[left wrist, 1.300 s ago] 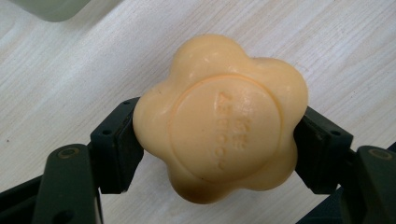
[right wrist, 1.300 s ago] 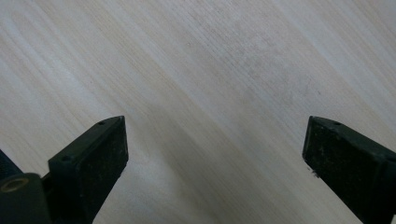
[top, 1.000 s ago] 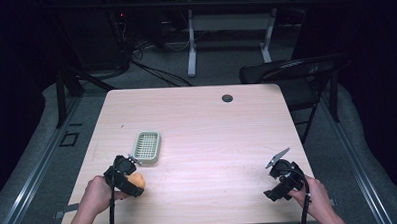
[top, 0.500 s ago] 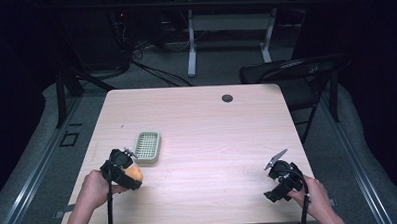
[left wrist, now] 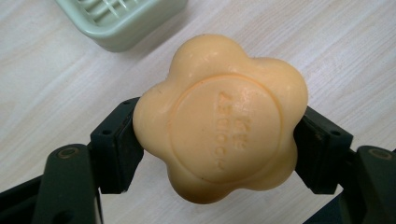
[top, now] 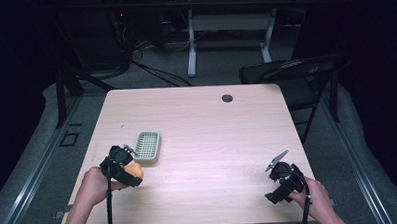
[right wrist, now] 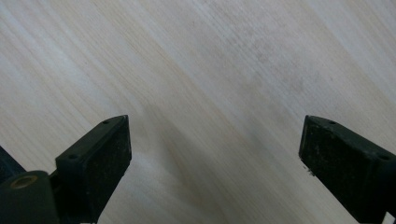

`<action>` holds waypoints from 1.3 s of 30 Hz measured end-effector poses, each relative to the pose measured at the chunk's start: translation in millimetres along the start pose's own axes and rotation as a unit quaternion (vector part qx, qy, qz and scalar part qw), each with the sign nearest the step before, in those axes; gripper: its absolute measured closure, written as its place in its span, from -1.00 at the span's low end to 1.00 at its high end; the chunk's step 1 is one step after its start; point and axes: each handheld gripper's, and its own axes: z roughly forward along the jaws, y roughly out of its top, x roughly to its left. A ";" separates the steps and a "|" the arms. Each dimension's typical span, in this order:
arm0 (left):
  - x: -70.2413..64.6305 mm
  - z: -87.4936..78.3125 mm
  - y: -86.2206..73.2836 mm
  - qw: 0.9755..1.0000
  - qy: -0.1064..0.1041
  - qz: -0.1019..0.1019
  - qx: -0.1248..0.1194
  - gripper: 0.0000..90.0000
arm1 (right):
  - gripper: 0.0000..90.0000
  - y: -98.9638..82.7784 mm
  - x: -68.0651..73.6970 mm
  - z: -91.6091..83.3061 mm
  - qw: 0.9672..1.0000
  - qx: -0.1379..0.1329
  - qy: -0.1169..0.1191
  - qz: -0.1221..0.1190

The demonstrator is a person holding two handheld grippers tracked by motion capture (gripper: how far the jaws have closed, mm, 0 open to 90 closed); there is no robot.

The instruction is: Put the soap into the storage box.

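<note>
Left gripper [left wrist: 215, 140] clamps a flower-shaped orange soap [left wrist: 219, 119] beside a green soap dish [top: 147, 146]. Right gripper [right wrist: 215, 154] hovers wide over the table [top: 212, 121].

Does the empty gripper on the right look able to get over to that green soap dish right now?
Probably yes. The right gripper stands open with nothing in it, and bare table lies between it and the green soap dish. The left gripper, holding the soap, sits right beside the dish and could crowd it.
</note>
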 end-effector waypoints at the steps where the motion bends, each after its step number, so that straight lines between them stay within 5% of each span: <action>1: 1.4 -2.0 1.2 1.000 0.000 -0.001 -0.004 -0.40 | -0.80 -0.3 -0.3 -0.2 1.000 0.000 -0.001 0.001; 21: 25.0 -7.9 20.0 1.000 0.001 -0.003 0.002 -0.40 | -0.80 -1.9 -2.2 2.3 1.000 0.009 0.004 0.006; 39: 39.4 -18.0 53.9 0.999 0.025 0.009 0.019 -0.40 | -0.80 -2.1 -3.3 5.2 1.000 0.008 0.007 0.007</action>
